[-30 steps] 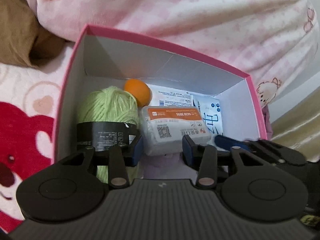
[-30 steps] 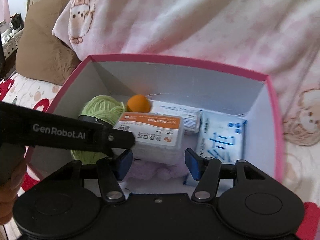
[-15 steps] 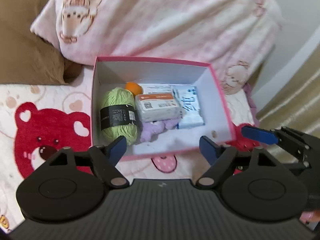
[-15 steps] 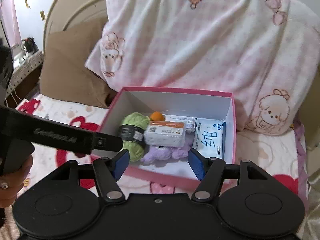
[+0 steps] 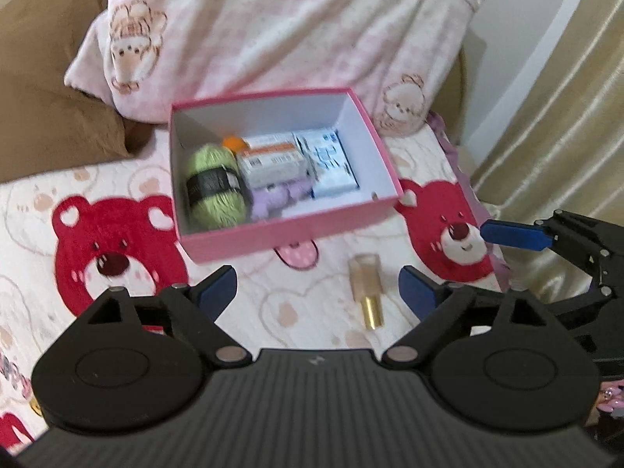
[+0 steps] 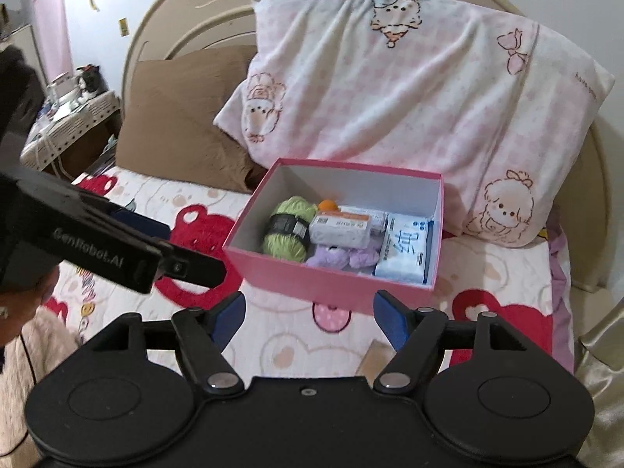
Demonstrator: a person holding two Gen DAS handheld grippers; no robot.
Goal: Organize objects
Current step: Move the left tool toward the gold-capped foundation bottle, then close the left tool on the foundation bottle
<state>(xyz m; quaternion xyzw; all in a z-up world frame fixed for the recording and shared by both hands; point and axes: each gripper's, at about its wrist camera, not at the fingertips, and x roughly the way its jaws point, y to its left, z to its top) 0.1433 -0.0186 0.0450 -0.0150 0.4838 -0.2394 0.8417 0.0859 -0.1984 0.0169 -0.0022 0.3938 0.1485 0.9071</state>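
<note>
**Box packed, one bottle waiting on the bedspread**

Both claws are hanging empty above the bed. I am seeing the left gripper (image 5: pixel 318 290) with its jaws spread wide, having just been opening, nothing between them. The right gripper (image 6: pixel 308 318) is likewise apart and bare, its jaws having just been opening too. The pink box (image 5: pixel 280 236) is sitting against the pillow (image 6: pixel 409 85), holding the green yarn (image 5: pixel 214 189), an orange ball (image 6: pixel 327 206), a white packet (image 6: pixel 339 228), a purple plush (image 6: pixel 343 257) and a tissue pack (image 6: pixel 405 251). I am judging the placing step finished. A small gold bottle (image 5: pixel 366 286) is lying outside, just in front of the box. Next I am expecting to lower one claw over it, straddle its body squarely and close gently, since it looks liable to roll.
</note>
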